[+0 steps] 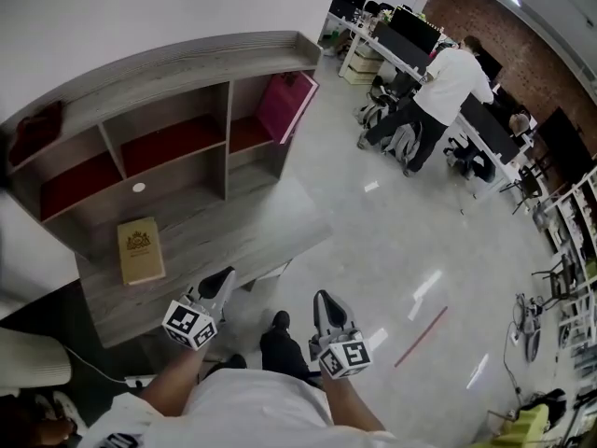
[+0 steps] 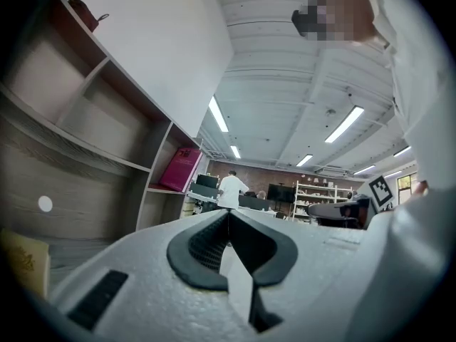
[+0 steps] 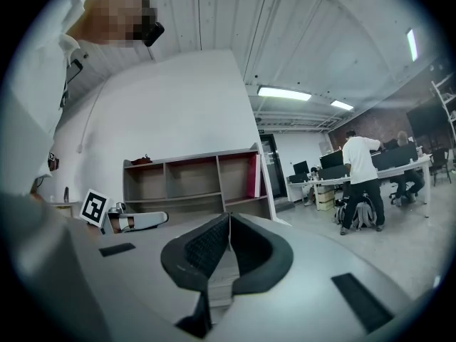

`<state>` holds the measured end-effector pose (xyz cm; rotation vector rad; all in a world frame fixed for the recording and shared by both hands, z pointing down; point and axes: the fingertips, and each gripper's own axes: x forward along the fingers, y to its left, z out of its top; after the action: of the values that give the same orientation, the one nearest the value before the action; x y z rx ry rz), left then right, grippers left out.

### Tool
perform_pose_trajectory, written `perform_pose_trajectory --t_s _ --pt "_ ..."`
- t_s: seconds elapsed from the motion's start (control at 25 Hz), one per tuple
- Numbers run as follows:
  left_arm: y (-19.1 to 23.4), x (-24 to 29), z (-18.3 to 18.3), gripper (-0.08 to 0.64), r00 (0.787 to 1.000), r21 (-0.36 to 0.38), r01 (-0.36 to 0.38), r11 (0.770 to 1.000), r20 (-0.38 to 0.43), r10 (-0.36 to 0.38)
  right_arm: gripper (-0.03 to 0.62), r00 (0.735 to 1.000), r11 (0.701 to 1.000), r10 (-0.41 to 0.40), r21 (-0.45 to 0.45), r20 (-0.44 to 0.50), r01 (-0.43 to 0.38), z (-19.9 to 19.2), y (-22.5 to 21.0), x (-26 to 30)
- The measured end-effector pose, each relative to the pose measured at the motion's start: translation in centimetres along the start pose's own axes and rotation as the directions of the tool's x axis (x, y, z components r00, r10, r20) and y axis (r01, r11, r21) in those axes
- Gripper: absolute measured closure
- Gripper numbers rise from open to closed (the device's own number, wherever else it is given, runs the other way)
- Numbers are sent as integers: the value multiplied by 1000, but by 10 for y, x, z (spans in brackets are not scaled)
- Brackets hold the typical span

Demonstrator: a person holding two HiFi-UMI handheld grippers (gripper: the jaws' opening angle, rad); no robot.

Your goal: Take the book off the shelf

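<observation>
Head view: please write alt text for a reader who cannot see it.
From above, a person holds the left gripper and right gripper, both closed and empty, before a grey wooden shelf desk. A tan hardcover book lies flat on its desktop; a pink book stands in the rightmost compartment.

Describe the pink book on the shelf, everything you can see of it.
The pink book is a thin magenta volume with a stiff-looking cover and some dark print near the cover's top, too small to read. It is closed and stands on end, upright or nearly so, in the rightmost upper compartment of the grey wooden shelf unit. It rests on that compartment's red floor, against the right side wall. It is alone in there, and nothing else touches it.
</observation>
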<state>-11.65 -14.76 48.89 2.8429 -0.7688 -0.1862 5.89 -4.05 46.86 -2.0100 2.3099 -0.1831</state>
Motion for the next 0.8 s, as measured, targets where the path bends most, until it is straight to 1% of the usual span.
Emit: perform_pose_trajectory --t_s 0.32,0.56,0.8 --pt "25 45 0 545 1000 14 -13 1000 -5 13 574 1000 1000 6 18 6 -6 -3 -37 44" --pt "51 83 1 545 999 27 -52 998 -12 53 574 998 998 55 24 12 -55 6 -66 93" --pt "66 132 6 545 995 42 -100 994 -15 100 574 993 993 116 36 -4 -116 13 -107 137"
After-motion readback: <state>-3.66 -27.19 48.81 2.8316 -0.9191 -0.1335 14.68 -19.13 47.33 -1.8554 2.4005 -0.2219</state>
